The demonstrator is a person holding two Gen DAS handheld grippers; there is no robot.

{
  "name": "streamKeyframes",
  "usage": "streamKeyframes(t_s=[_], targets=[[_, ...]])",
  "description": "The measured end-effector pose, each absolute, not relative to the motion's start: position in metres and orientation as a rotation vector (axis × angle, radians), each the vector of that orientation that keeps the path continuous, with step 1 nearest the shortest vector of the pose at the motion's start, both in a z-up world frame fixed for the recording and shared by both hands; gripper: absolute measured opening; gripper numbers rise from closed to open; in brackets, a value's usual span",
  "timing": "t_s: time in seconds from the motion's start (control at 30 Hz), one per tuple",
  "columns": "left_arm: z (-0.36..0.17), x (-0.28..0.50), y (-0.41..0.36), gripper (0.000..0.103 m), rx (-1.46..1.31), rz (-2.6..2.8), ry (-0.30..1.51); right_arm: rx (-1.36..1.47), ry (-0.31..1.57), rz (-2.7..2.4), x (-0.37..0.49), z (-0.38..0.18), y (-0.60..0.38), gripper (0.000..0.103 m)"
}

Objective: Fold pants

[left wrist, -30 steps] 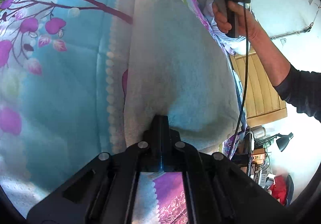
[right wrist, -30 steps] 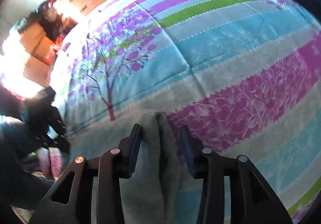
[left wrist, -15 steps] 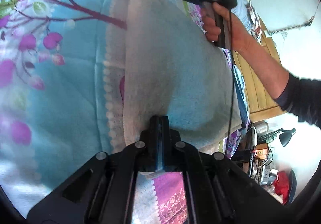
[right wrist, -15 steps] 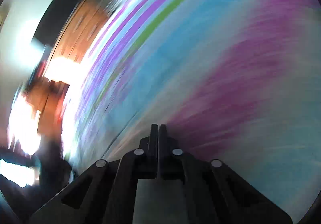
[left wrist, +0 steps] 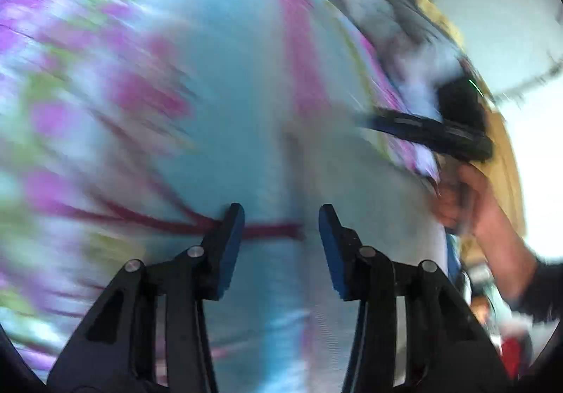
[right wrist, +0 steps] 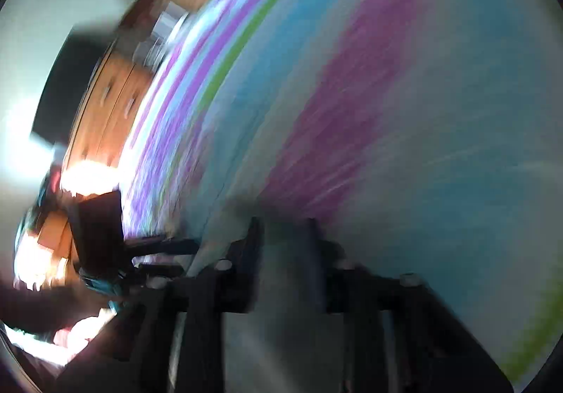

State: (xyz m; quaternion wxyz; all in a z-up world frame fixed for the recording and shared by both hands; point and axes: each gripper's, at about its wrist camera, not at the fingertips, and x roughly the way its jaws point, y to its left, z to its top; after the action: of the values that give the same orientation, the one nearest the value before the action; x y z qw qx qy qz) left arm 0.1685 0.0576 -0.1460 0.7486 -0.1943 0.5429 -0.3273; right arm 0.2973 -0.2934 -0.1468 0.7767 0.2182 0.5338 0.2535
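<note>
Both views are blurred by fast motion. The pale grey pants (left wrist: 366, 203) lie on the flowered bedspread (left wrist: 218, 83), ahead and to the right of my left gripper (left wrist: 279, 238), which is open and empty with nothing between its blue pads. The right gripper shows in the left wrist view (left wrist: 425, 129), held by a hand at the pants' far edge. In the right wrist view the right gripper (right wrist: 285, 238) has its fingers apart, with grey cloth (right wrist: 281, 287) lying between them; whether it is pinched is unclear.
The striped blue, purple and green bedspread (right wrist: 352, 93) fills both views. A wooden dresser (right wrist: 116, 104) with a dark screen stands beyond the bed's far side. Piled bedding (left wrist: 397, 16) lies at the bed's end.
My left gripper has opened and let go of the pants, and swung over them. The right gripper, shut half a second ago, has its fingers apart now. Both cameras are moving fast.
</note>
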Motion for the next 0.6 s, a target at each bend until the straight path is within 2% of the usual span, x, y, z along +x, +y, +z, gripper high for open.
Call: streamKeyframes(t_s=[0.03,0.1,0.13,0.2,0.37,0.43,0.6], targets=[[-0.141,0.173,0.074,0.057,-0.444,-0.67,1.173,0.536,1.101,0.496,0.283,-0.128,-0.327,0.051],[-0.137,0.175,0.091,0.057,-0.501,-0.675,1.206,0.535,1.076,0.411,0.244,-0.105,-0.365,0.054],[-0.135,0.171,0.089,0.059,-0.525,-0.72,1.239,0.542,1.097,0.379,0.217,-0.099,-0.381,0.06],[-0.134,0.158,0.071,0.062,-0.531,-0.849,1.303,0.592,1.191,0.34,0.16,-0.107,-0.404,0.082],[-0.169,0.135,0.028,0.064,-0.508,-0.942,1.464,0.794,1.311,0.287,0.062,-0.148,-0.415,0.083],[-0.172,0.134,0.027,0.069,-0.559,-0.948,1.44,0.88,1.306,0.304,0.047,-0.167,-0.413,0.083],[-0.171,0.133,0.02,0.071,-0.544,-0.991,1.438,1.007,1.326,0.388,0.048,-0.215,-0.387,0.083]])
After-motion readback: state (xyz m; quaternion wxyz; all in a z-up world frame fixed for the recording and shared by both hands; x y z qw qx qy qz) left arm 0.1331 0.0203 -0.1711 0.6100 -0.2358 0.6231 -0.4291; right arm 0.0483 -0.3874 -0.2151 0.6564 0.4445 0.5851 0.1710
